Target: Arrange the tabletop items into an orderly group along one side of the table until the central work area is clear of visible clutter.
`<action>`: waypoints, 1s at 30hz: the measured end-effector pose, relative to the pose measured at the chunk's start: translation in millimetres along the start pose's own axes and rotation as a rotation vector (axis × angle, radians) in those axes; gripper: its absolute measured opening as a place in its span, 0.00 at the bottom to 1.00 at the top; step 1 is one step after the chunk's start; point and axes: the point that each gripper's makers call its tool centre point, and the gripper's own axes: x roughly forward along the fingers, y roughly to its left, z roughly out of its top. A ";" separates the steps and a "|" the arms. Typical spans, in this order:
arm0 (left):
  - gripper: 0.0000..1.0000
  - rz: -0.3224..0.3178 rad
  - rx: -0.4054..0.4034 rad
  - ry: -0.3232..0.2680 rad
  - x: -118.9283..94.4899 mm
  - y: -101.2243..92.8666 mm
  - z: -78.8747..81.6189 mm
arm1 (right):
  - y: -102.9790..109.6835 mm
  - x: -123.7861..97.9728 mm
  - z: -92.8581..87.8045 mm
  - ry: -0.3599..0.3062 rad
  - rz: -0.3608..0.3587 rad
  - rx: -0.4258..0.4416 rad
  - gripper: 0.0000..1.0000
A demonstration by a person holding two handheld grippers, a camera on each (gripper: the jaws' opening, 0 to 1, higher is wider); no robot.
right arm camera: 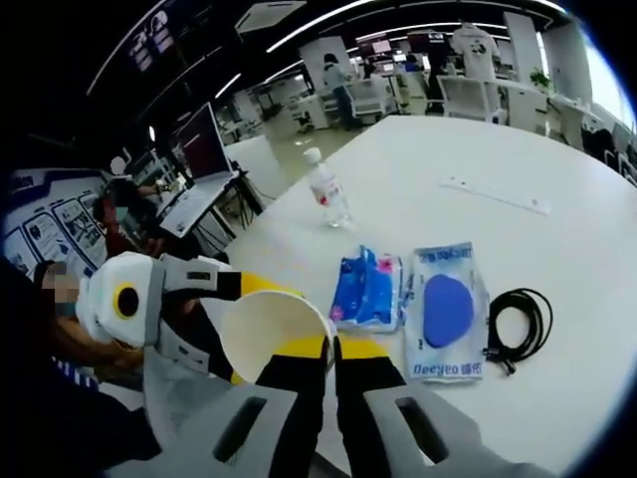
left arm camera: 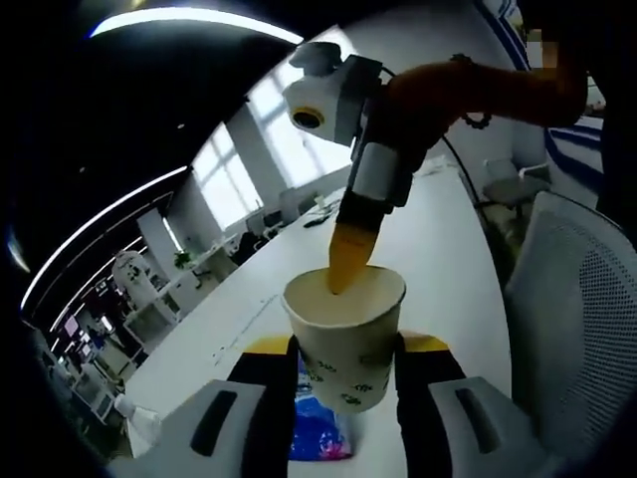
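**Paper cup held over a white office table**

A long white table (right arm camera: 478, 149) runs through an open-plan office with strip lights overhead and bright windows along one wall.

In the left gripper view, the left tongs (left arm camera: 346, 351) grip a paper cup (left arm camera: 346, 339) by its sides, one yellow-tipped jaw pressed to each wall of the cup, which stands upright and is lifted off the table. The right tongs (left arm camera: 343, 269) come down from above, their yellow tips together and dipping over the far rim into the cup's mouth. A person's orange sleeve (left arm camera: 478, 90) shows behind them. Under the cup lies a blue packet (left arm camera: 317, 428), and a grey mesh chair (left arm camera: 582, 329) stands at the table's edge.

In the right gripper view, the right tongs (right arm camera: 331, 349) have their jaws drawn together with just a thin slit between them, pinching the cup's rim where the cup (right arm camera: 274, 334) shows its white inside. The left tongs (right arm camera: 224, 299) hold the cup from the far side.

Further out on the table lie the blue packet (right arm camera: 366, 289), touching a clear bag with a blue disc inside (right arm camera: 446, 309), and just beside that a coiled black cable (right arm camera: 520, 324). A plastic bottle (right arm camera: 326, 194) stands upright well beyond them, and a white strip (right arm camera: 495, 194) lies apart near the middle.
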 end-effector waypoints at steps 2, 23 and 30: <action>0.35 -0.007 -0.079 -0.021 -1.1 0.0 0.7 | 1.4 -1.1 3.3 -0.026 0.014 0.012 0.00; 0.34 0.030 -0.323 -0.045 -4.6 11.8 -6.3 | -5.6 -8.9 29.6 -0.283 0.031 0.079 0.30; 0.34 0.045 -0.341 -0.033 -4.1 17.7 -11.8 | -12.5 -10.9 33.0 -0.324 0.002 0.087 0.53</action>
